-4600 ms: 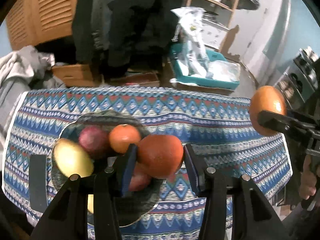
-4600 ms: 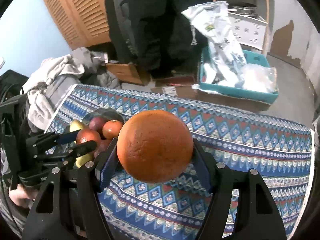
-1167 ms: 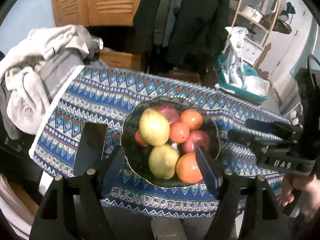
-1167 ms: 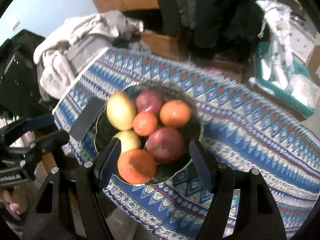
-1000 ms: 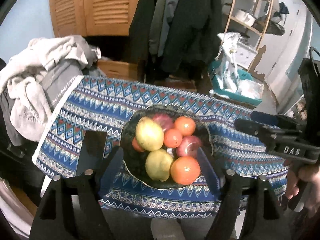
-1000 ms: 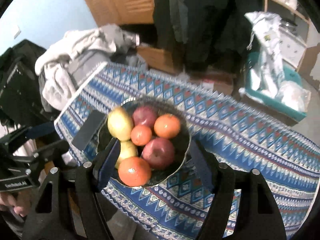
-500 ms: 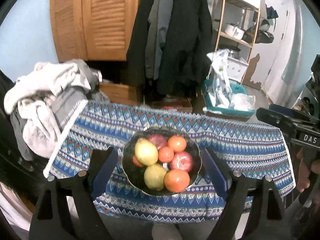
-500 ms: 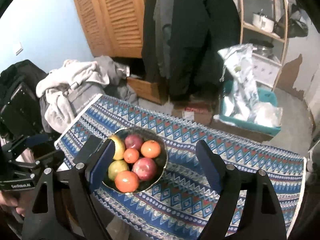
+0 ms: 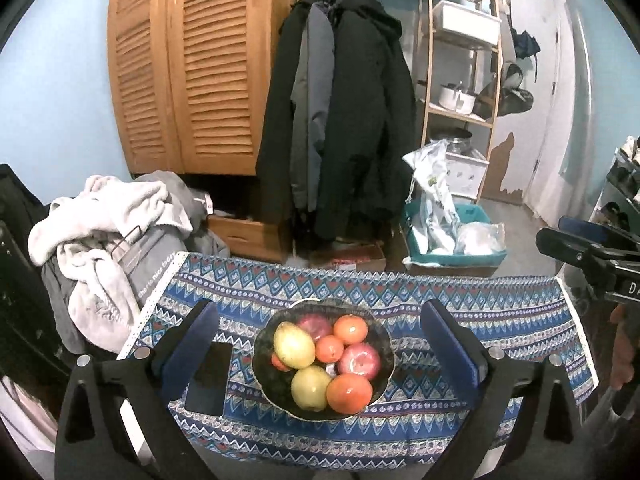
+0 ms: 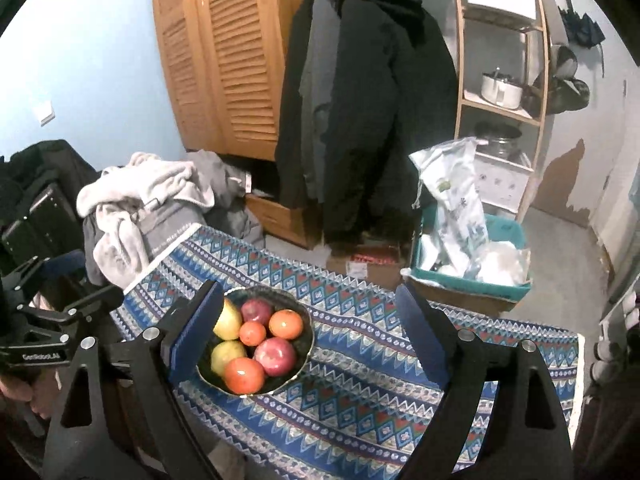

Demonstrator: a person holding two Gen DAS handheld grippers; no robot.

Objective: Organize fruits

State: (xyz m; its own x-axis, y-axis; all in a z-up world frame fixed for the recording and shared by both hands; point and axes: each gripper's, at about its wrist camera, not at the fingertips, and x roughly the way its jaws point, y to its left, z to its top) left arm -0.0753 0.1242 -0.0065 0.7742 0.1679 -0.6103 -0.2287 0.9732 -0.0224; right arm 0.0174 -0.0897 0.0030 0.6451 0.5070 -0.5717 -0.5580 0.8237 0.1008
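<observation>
left black gripper with blue pads [image 9: 320, 344] spread wide, holding nothing, above the near table edge. right black gripper with blue pads [image 10: 308, 332] also spread wide and empty. below both, dark round bowl [image 9: 384, 344] on blue patterned tablecloth [image 9: 480, 312], filled with two yellow pears [image 9: 294, 345], two red apples [image 9: 359, 361], three oranges [image 9: 349, 393]. flat black phone [image 9: 209, 378] just beside the bowl.

Ahead of me, a louvred wooden wardrobe [image 9: 188, 68] against the blue wall [image 9: 60, 92], dark coats [image 9: 344, 120] on a rail, open wooden shelving [image 9: 460, 72] right
</observation>
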